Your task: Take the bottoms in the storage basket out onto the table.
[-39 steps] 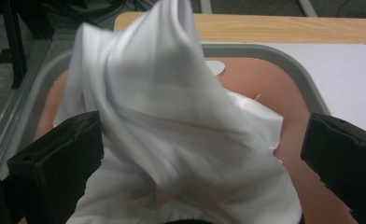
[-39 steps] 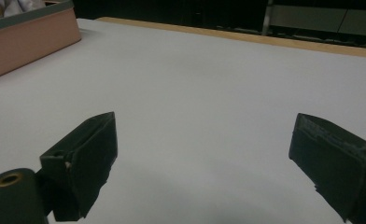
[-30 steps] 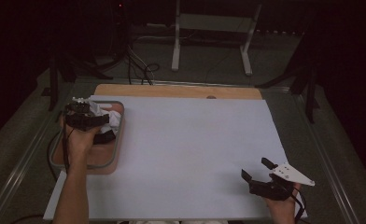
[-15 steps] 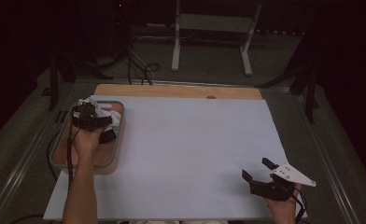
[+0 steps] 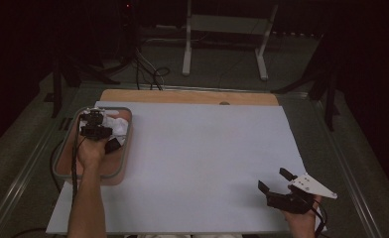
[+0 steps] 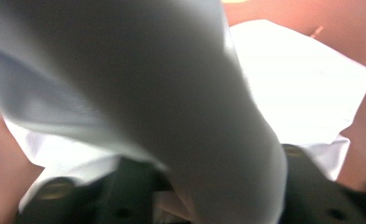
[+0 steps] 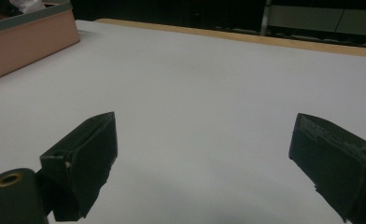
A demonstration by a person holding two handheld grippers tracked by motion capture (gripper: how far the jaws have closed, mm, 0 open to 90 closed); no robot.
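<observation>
Two grippers work our table. From the high view, our left gripper (image 5: 97, 130) dips into the pink tray (image 5: 63, 166) at the table's left edge, its jaws just closing on the white cloth (image 5: 117, 125) bunched beneath it; our right gripper (image 5: 276, 184) rests well apart on the white sheet (image 5: 202, 158). In the left gripper view, the cloth (image 6: 181, 116) is gathered up between our jaws. In the right gripper view, our jaws stand spread over bare sheet (image 7: 209, 93), the tray (image 7: 27, 37) far ahead.
</observation>
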